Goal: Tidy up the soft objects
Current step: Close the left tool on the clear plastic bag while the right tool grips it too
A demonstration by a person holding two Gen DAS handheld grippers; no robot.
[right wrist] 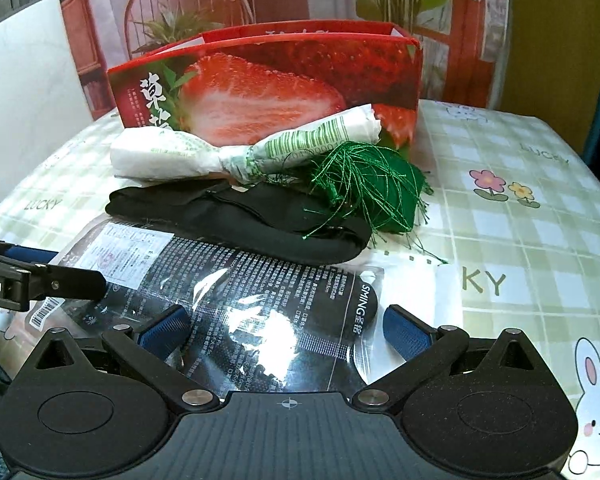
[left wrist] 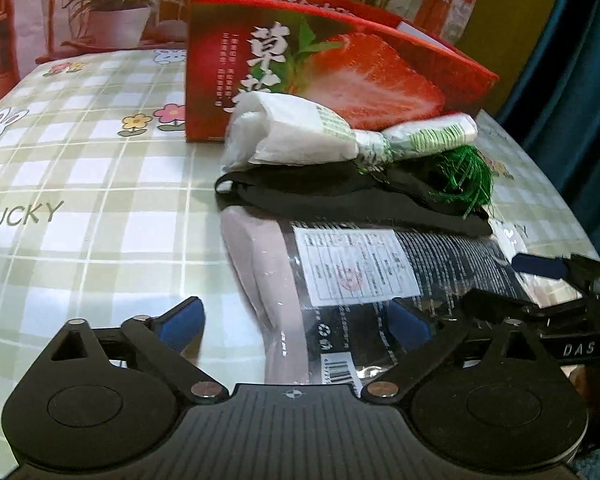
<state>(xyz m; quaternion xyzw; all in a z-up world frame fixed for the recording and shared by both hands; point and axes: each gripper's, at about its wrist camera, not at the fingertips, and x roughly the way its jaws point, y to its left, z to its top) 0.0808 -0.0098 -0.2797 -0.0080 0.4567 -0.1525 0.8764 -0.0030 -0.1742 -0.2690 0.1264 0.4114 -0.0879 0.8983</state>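
Note:
A pile of soft things lies in front of a red strawberry box (left wrist: 340, 60) (right wrist: 260, 80). It holds a knotted white plastic bag (left wrist: 292, 132) (right wrist: 172, 152), a black cloth (left wrist: 320, 196) (right wrist: 240, 216) and a green tasselled cloth (left wrist: 460, 176) (right wrist: 380, 188). Nearest me is a clear plastic package (left wrist: 352, 268) (right wrist: 260, 280) with black print and a pink item inside. My left gripper (left wrist: 296, 320) hangs open over its left part. My right gripper (right wrist: 286, 328) hangs open over its right part. Neither set of pads presses on it.
The table wears a green checked cloth (left wrist: 80, 180) (right wrist: 520, 220) with rabbits and flowers, bare to the left and right of the pile. Behind the table hangs a printed backdrop with plants and a chair. A blue curtain (left wrist: 560, 100) hangs at the right.

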